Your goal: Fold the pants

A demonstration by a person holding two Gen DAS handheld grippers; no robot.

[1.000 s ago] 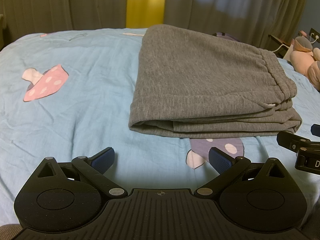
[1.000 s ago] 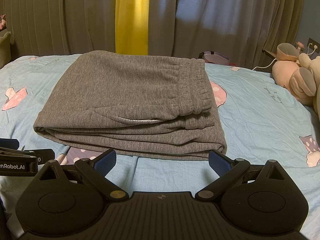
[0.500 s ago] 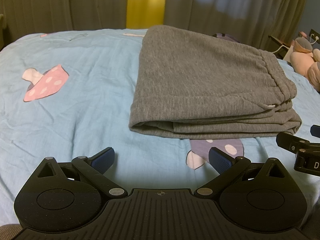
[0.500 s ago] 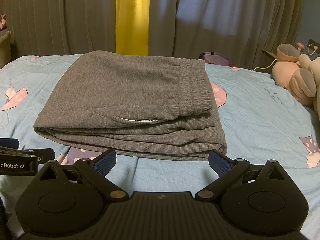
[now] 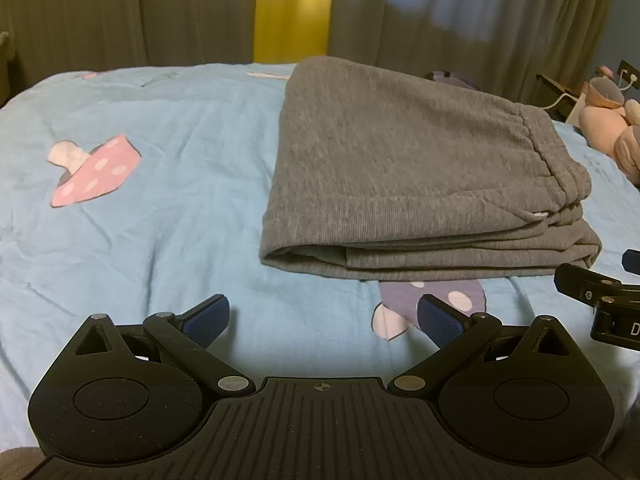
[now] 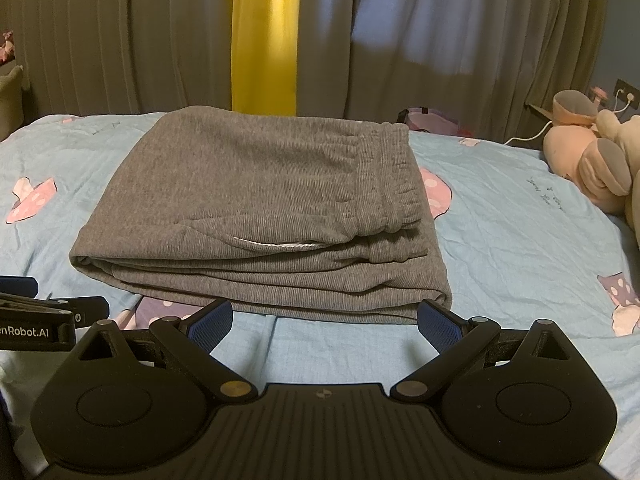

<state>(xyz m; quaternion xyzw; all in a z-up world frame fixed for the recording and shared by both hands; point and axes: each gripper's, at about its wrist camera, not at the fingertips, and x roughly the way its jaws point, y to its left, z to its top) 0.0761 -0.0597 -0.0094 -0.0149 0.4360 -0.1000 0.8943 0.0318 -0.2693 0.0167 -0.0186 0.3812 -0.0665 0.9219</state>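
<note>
folded pants (image 6: 260, 216) on bed (image 6: 512, 216); plush toy (image 6: 592, 168) right; curtains (image 6: 120, 40) behind.

The pants (image 6: 256, 208) were seen in plain heather grey. The bedsheet (image 5: 160, 208) was printed light blue with pink and purple white-spotted mushrooms. Grey curtains (image 6: 440, 40) were split by a yellow strip (image 6: 264, 36). Blue pads (image 5: 208, 316) were fitted on black grippers.

Grey pants (image 6: 256, 200), folded apparently in quarters, flat on bedsheet (image 6: 520, 220).
</note>
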